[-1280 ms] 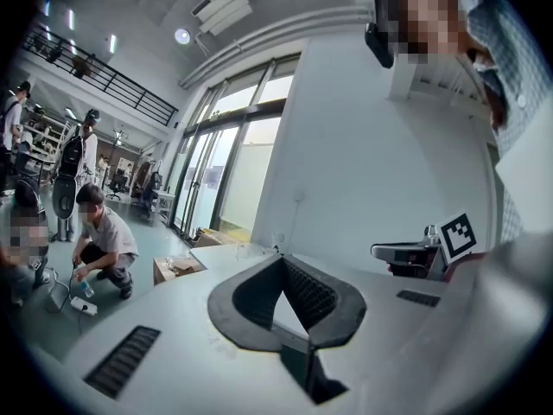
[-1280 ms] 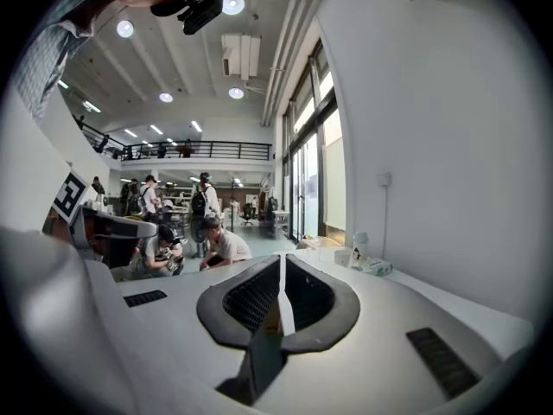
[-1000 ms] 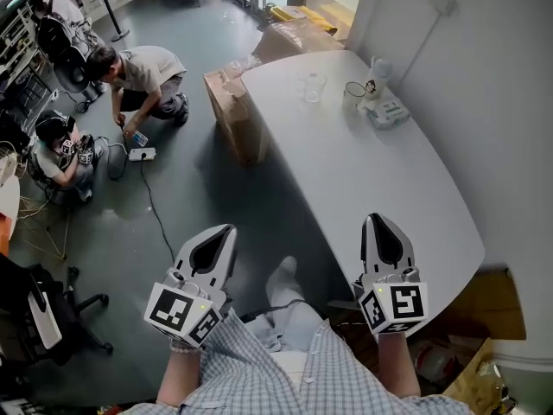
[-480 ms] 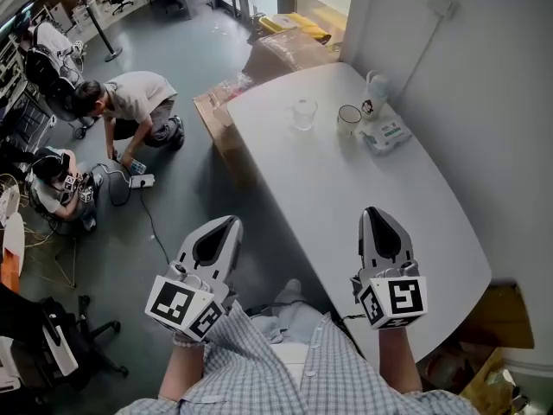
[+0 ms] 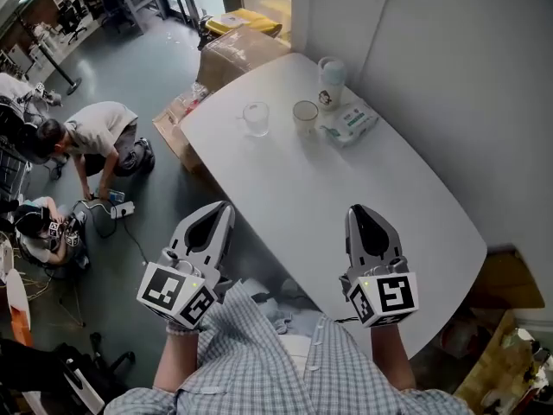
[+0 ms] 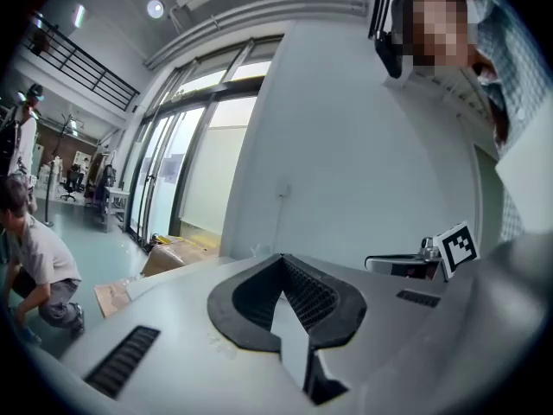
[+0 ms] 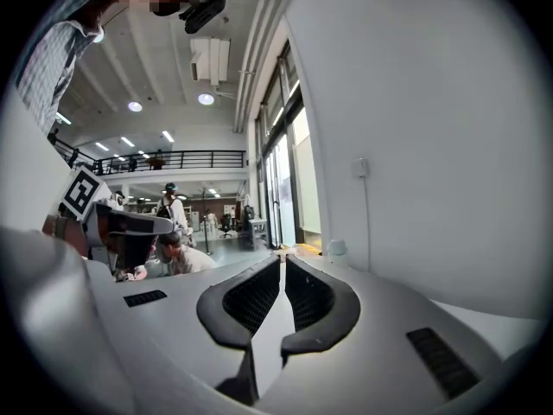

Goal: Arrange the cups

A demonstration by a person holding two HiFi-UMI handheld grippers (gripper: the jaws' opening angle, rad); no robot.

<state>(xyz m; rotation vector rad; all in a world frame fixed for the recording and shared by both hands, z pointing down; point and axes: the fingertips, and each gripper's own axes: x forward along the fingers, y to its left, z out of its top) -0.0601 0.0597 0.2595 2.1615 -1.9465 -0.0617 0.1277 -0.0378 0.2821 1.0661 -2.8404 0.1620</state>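
Note:
At the far end of the white oval table (image 5: 389, 197) stand a clear glass cup (image 5: 256, 118), a brown-rimmed cup (image 5: 304, 114) and a tall white lidded cup (image 5: 329, 76). The lidded cup (image 7: 335, 249) also shows small and far off in the right gripper view. My left gripper (image 5: 222, 207) hangs over the floor beside the table's near left edge. It is shut and holds nothing, with its jaws (image 6: 281, 259) meeting at the tip. Over the table's near end is my right gripper (image 5: 357, 211), also shut and empty (image 7: 282, 258). Both are far from the cups.
A pack of wipes (image 5: 350, 124) lies right of the cups. Cardboard boxes (image 5: 238, 46) stand on the floor beyond the table's far left edge. People crouch on the floor at left (image 5: 95, 128) among cables. A white wall (image 5: 458, 76) runs along the table's right side.
The view has moved toward the table: the cups now sit nearer and more central. Both grippers keep the same shut pose, side by side.

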